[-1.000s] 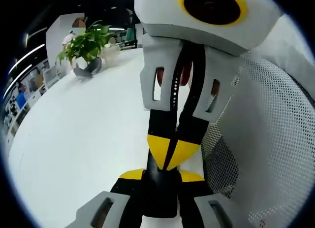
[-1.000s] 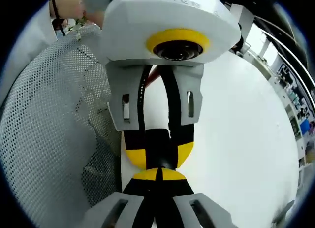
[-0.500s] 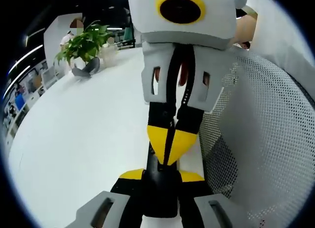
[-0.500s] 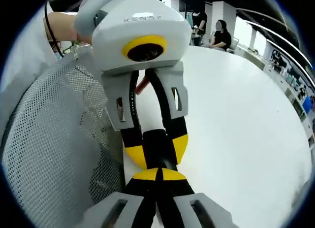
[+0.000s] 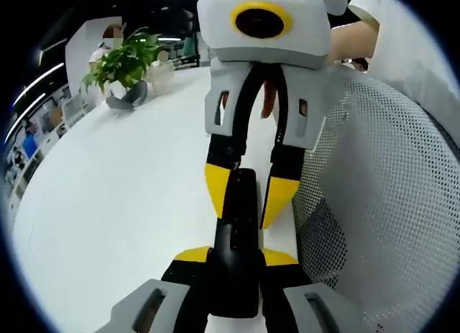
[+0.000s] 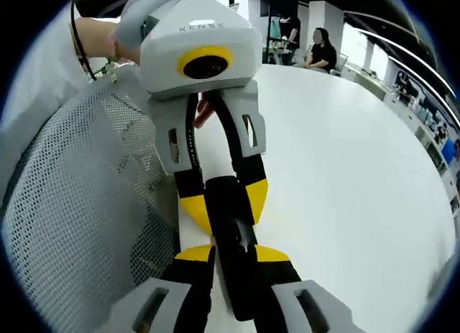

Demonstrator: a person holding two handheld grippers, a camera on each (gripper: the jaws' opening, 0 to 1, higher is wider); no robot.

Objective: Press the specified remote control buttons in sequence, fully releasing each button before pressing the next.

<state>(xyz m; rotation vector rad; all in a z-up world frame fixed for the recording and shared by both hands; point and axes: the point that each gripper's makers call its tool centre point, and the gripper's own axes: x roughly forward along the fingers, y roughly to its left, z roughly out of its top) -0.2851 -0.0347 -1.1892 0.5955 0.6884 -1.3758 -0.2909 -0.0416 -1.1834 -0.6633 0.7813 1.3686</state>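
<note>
Two handheld grippers meet tip to tip over a white table (image 5: 108, 203), w/ a black remote control (image 5: 236, 247) held between them.

Left gripper view: the left gripper (image 5: 236, 265) is clamped on the near end of the remote, yellow pads tight on both sides. The remote runs straight away from it, far end sitting between the yellow tips of the right gripper (image 5: 248, 196), which comes in from the far side. Those tips are spread, one each side of the remote; can't tell if they touch it. A hand (image 5: 356, 42) grips the right gripper from behind.

Right gripper view: same setup from the other end. Remote (image 6: 231, 247) lies between the right gripper (image 6: 231, 265) tips, jaws parted about the remote's width; can't tell if they actually pinch it. Left gripper (image 6: 219, 200) is opposite, closed on the remote's far end.

A white mesh chair back (image 5: 388, 203) is close on the right in the left gripper view, also seen in the right gripper view (image 6: 79, 203). Potted plant (image 5: 126, 63) at the table's far left. Two seated people (image 6: 309, 49) at the far end of the room.
</note>
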